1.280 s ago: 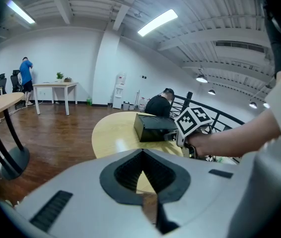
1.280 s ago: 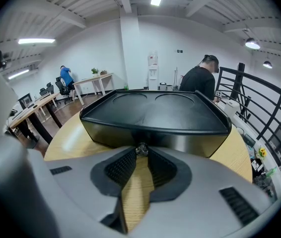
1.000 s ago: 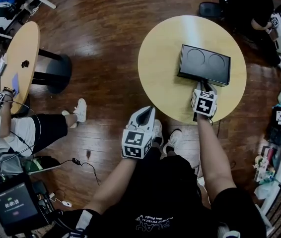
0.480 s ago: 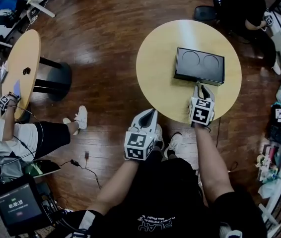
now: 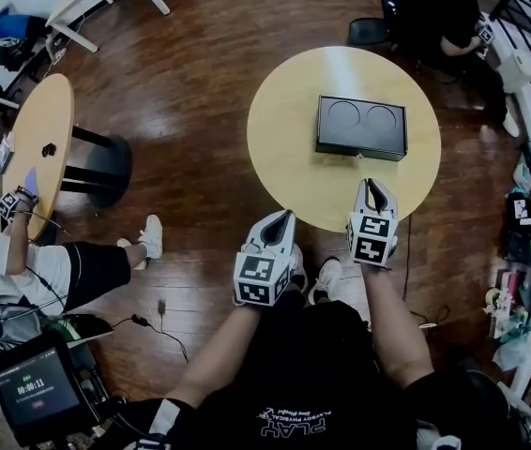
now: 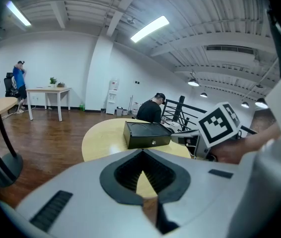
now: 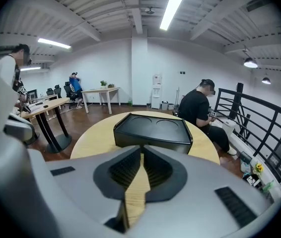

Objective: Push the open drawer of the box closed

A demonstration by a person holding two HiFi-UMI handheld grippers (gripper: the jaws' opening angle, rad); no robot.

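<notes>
My right gripper [image 5: 371, 186] hovers over the near edge of the round table [image 5: 280, 148], jaws pressed together, nothing held. The black box [image 5: 361, 126] sits at its 12 o'clock, clear of the tips, with the drawer front [image 6: 149, 142] flush with the casing. My left gripper [image 5: 282, 217], at the right gripper's 9 o'clock, is likewise closed and empty, off the table rim above the wooden floor [image 5: 200, 82].

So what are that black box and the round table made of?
The box looks like black plastic, maybe painted metal: smooth, faintly shiny, two circles moulded into its top. The table looks like pale wood or wood-look laminate: even yellow top with a soft sheen.
</notes>
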